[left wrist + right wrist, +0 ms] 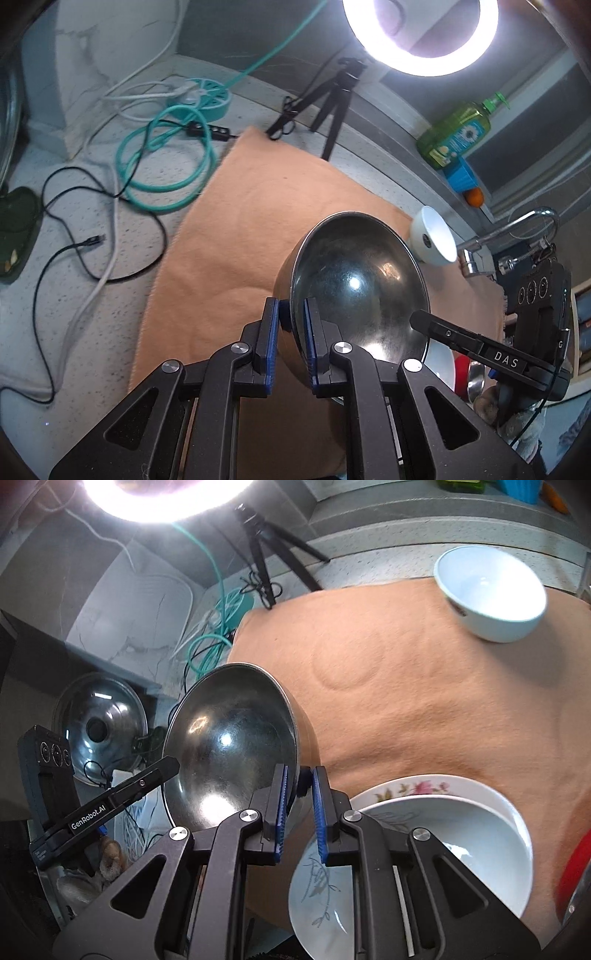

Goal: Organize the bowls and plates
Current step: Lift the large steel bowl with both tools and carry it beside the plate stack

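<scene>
Steel bowl (354, 288) held tilted above the orange cloth (229, 236), left gripper (291, 332) and right gripper (299, 797) jaws each pinched on opposite rim edges; looks light, stiff, slippery, so rim grip suits.

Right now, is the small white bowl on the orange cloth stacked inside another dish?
No, the small white bowl sits alone on the orange cloth, well apart from the stacked white dishes.

Steel bowl (354, 280) tilted, mid-frame over orange cloth. White bowl (491, 594) upper right, tilted. White bowl (443, 849) stacked on floral plate (406, 788), lower right.
</scene>
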The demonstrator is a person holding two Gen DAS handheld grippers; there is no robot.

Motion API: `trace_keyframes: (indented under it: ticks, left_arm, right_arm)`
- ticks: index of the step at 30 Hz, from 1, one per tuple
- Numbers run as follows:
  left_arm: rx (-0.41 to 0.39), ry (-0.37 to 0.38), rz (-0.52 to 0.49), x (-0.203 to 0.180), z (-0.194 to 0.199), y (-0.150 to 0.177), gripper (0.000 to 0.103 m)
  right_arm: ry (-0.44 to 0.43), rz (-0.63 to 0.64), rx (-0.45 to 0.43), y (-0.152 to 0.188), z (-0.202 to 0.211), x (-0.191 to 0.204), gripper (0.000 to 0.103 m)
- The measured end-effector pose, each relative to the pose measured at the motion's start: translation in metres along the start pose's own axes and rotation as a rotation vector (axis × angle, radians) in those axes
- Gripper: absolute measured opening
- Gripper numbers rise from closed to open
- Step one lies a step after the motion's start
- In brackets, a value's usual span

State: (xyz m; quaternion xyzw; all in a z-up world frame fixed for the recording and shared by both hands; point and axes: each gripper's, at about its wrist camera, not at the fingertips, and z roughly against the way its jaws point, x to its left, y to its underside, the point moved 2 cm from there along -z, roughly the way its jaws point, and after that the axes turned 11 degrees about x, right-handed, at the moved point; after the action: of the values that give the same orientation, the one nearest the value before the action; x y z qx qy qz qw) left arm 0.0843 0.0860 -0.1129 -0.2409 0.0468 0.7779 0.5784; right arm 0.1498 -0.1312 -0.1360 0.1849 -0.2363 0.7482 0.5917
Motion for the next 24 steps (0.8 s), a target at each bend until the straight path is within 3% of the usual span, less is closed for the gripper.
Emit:
trace_keyframes:
  ticks: [8,24]
  left_arm:
    - [0.007,-0.014,0.065,0.031,-0.001,0.011,0.012]
    - [0.027,-0.015,0.114,0.051,-0.006,0.023,0.012]
  right_arm:
    - [0.008,0.033,0.056,0.000,-0.028,0.016,0.013]
    - [0.025,0.061,0.100,0.004,-0.051,0.029,0.013]
